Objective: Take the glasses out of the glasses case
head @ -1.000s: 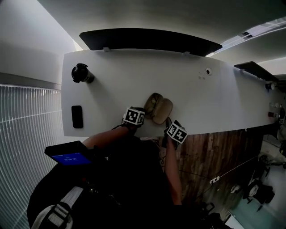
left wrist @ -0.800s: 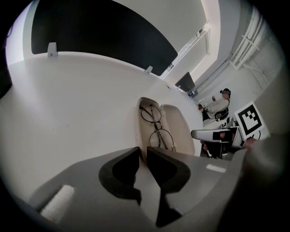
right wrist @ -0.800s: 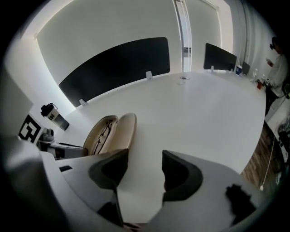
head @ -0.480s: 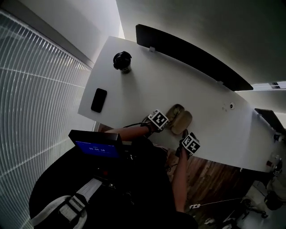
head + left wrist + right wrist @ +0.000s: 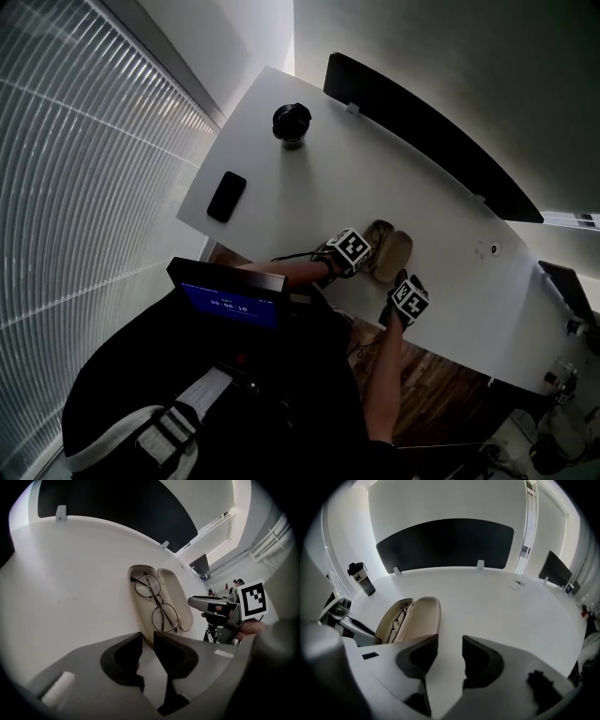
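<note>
The blue screen [image 5: 230, 306] under my head camera shows a row of white digits set like a timer, too small for me to read surely. The left cube [image 5: 351, 249] and right cube [image 5: 409, 297] bear only black-and-white square markers. The dark bottle [image 5: 361, 579] on the worktop has white print I cannot read.

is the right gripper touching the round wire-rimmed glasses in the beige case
Apart: the right gripper view shows the right gripper closing over table, nothing between its jaws, glasses in the case beyond.

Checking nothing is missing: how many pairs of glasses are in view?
1: the glasses lie inside the open glasses case on the white desk. No other pair shows.
</note>
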`<action>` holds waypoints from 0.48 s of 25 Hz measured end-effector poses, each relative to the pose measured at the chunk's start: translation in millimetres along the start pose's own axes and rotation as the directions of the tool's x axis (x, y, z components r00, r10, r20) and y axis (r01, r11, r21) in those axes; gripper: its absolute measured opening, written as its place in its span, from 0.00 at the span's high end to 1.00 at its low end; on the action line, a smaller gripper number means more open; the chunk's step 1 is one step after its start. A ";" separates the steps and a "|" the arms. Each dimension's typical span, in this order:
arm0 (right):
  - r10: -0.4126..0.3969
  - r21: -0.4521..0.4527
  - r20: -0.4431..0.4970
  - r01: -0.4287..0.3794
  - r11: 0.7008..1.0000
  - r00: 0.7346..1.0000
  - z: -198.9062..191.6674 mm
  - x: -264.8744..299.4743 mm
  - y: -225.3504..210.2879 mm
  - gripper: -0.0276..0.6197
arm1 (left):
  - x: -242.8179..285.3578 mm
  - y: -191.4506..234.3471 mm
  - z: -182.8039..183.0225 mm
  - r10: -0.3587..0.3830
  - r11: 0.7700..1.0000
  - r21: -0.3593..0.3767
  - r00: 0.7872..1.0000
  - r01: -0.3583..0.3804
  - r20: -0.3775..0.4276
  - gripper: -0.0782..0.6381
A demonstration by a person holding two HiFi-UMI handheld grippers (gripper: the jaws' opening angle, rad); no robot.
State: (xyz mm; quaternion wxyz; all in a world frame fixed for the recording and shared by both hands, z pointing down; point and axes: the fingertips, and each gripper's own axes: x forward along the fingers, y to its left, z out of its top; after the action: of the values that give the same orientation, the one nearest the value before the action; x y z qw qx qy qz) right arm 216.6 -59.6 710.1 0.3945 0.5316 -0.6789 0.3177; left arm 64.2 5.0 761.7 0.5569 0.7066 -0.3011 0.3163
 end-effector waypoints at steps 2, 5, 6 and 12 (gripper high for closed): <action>0.012 -0.029 -0.006 -0.012 0.999 1.000 5.3 4.9 4.9 0.69 | -0.6 2.6 -0.9 -0.007 1.000 -0.013 1.000 0.007 -0.002 0.77; 0.022 -0.073 -0.016 -0.023 0.997 1.000 12.3 12.1 13.4 0.71 | -6.9 5.0 -2.8 -0.021 0.999 -0.043 1.000 0.020 -0.006 0.77; 0.020 -0.091 -0.017 -0.021 0.996 1.000 14.9 13.3 15.6 0.72 | -8.9 4.5 -3.2 -0.027 0.998 -0.056 1.000 0.026 -0.009 0.77; 0.003 -0.154 -0.016 -0.006 0.988 1.000 24.8 12.5 24.7 0.74 | -14.2 4.2 -5.6 -0.077 0.984 -0.162 0.997 0.077 0.005 0.77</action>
State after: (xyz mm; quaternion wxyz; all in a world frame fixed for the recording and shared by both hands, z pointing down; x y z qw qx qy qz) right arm 186.2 -80.9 708.7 0.4390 0.4954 -0.6994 0.2694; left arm 51.5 10.7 754.1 0.6247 0.6697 -0.2977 0.2696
